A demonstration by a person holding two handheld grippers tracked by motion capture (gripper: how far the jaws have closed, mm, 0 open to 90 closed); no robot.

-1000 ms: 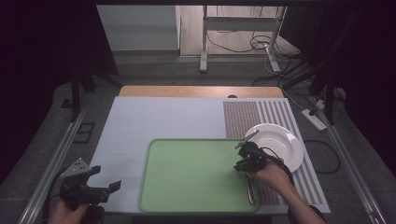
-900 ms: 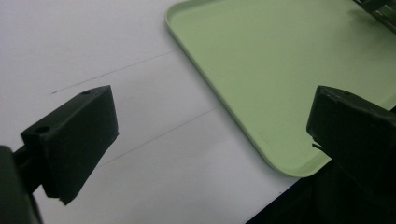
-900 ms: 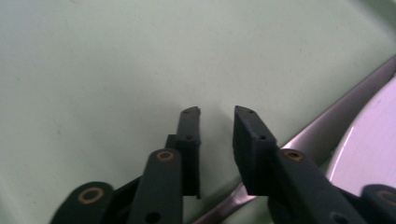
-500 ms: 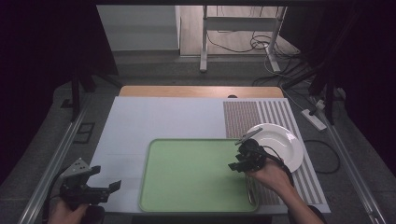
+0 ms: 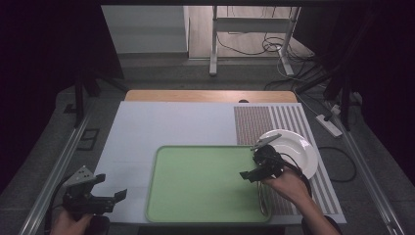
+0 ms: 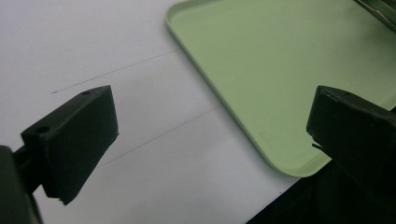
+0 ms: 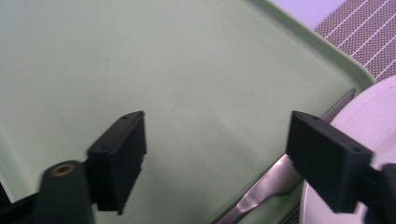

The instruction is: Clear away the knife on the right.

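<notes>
Lab or recording studio, not a home. Dark curtained surrounds, bare grey floor (image 5: 161, 73), loose cables (image 5: 254, 46) and a power strip (image 5: 329, 125) past the desk's far right corner, metal stand legs (image 5: 214, 49) behind. Aluminium rails (image 5: 54, 181) flank the desk. White sheet (image 5: 171, 122) covers the wooden desk (image 5: 210, 95); staged tableware only: green tray (image 5: 205, 183), white plate (image 5: 293, 147), striped placemat (image 5: 264, 120).

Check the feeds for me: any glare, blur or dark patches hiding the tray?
High view: the green tray is evenly lit, surroundings fall into darkness. Left gripper view: jaws soft, tray edge sharp. Right gripper view: near jaws and the cutlery slightly blurred, no glare.
</notes>
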